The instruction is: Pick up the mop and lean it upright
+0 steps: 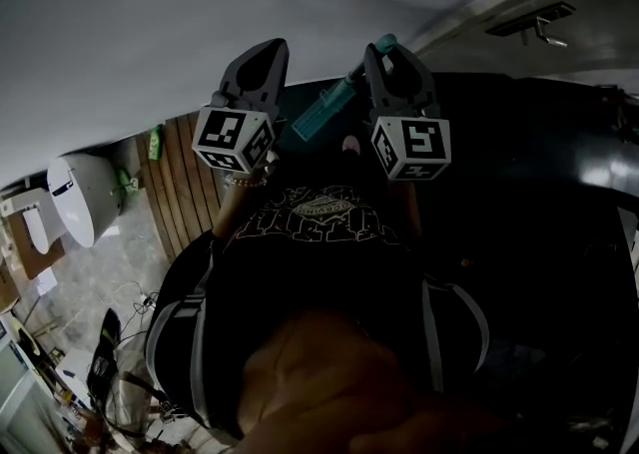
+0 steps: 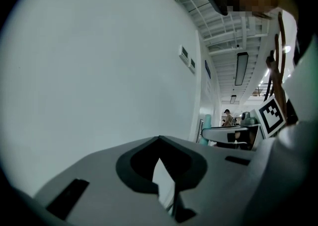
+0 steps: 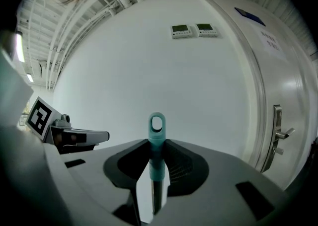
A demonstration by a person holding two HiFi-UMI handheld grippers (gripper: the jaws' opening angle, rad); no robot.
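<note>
My right gripper (image 3: 156, 163) is shut on the mop handle (image 3: 157, 145), a dark rod with a teal end and hanging loop that sticks up past the jaws. In the head view the right gripper (image 1: 384, 53) is raised close to the white wall. The mop handle's teal tip (image 1: 385, 41) pokes out above it, and a ribbed teal section (image 1: 324, 111) slants down to the left. My left gripper (image 1: 268, 51) is held up beside it. Its jaws (image 2: 161, 168) show only a narrow slit, with nothing between them. The mop head is hidden.
A white wall (image 3: 149, 61) fills the space ahead, with two small control panels (image 3: 194, 30) on it. A door with a lever handle (image 3: 279, 133) stands at the right. Below left lie wooden floor slats (image 1: 180, 183) and a white rounded fixture (image 1: 85, 193). A person (image 2: 227, 116) stands far down the corridor.
</note>
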